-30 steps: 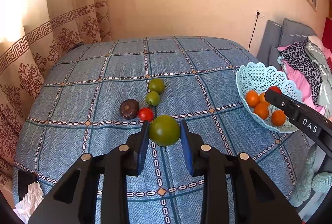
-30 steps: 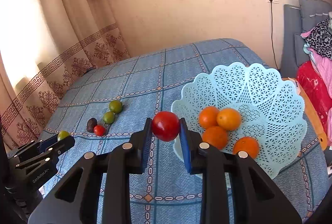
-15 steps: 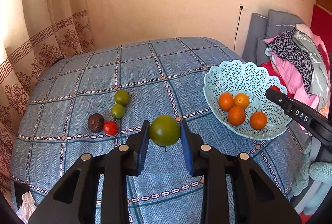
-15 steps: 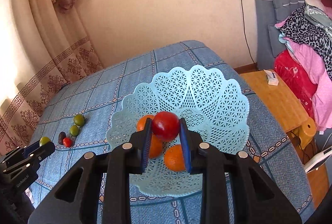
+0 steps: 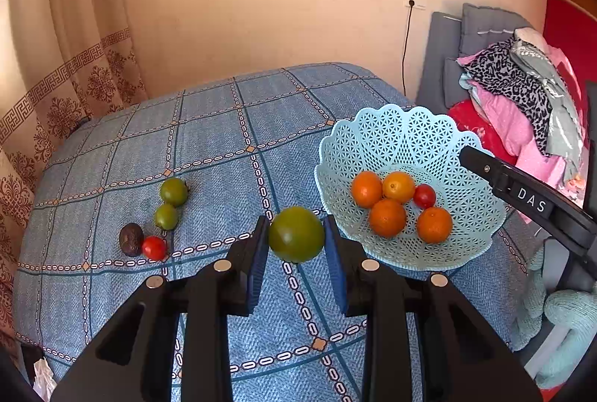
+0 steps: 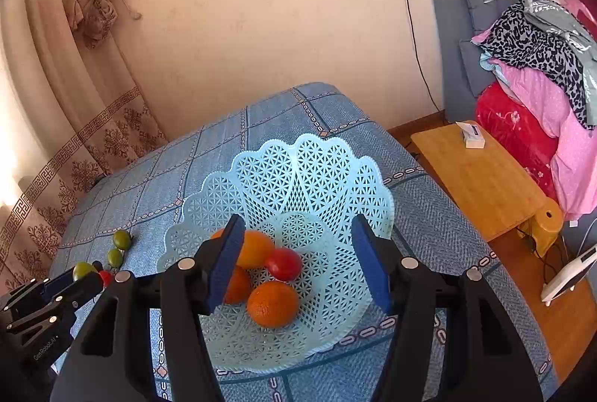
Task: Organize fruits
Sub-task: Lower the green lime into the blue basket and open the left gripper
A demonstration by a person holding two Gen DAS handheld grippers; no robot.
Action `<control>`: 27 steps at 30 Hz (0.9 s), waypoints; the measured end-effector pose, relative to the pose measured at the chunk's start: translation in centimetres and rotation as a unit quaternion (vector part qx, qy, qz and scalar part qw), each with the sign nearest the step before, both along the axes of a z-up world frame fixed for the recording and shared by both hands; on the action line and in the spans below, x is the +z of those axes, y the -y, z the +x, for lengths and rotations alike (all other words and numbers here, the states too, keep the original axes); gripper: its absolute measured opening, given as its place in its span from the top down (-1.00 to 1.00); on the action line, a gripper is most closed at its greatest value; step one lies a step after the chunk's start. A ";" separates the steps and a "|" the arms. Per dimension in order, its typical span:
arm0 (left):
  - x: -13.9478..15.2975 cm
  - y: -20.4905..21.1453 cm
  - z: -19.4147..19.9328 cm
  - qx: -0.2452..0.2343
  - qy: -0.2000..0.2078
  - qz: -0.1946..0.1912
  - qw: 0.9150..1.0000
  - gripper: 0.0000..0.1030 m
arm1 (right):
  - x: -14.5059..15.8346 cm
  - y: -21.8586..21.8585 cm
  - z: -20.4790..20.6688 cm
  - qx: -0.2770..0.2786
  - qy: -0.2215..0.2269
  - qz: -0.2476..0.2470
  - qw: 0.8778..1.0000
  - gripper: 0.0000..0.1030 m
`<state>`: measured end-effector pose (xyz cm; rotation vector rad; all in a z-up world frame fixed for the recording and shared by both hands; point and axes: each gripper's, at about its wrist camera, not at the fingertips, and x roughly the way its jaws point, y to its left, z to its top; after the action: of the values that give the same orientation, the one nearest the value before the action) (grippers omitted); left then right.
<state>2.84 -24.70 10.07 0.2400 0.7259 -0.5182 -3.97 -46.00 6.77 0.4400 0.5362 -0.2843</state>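
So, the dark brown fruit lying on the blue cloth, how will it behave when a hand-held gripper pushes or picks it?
The dark brown fruit looks rounded, so a push would probably roll it. It seems to touch the small red fruit, which may get nudged along too. Its skin looks dull and wrinkled, so the pads will likely hold without slipping; it may be soft, so squeeze gently.
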 end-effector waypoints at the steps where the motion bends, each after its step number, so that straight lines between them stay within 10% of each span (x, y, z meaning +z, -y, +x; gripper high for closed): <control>1: 0.0 0.4 0.0 -0.003 -0.001 0.000 1.000 0.42 | 0.2 0.1 -0.2 -0.005 0.005 -0.001 1.000 -0.41; 27: -1.4 12.7 2.8 -0.113 -0.053 -0.021 0.992 0.42 | 1.7 4.5 -3.4 -0.084 0.038 0.009 0.996 -0.52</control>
<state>5.60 -37.45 8.66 0.2586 0.7949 -0.7664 -7.39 -50.46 8.51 0.5116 0.4282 -0.4221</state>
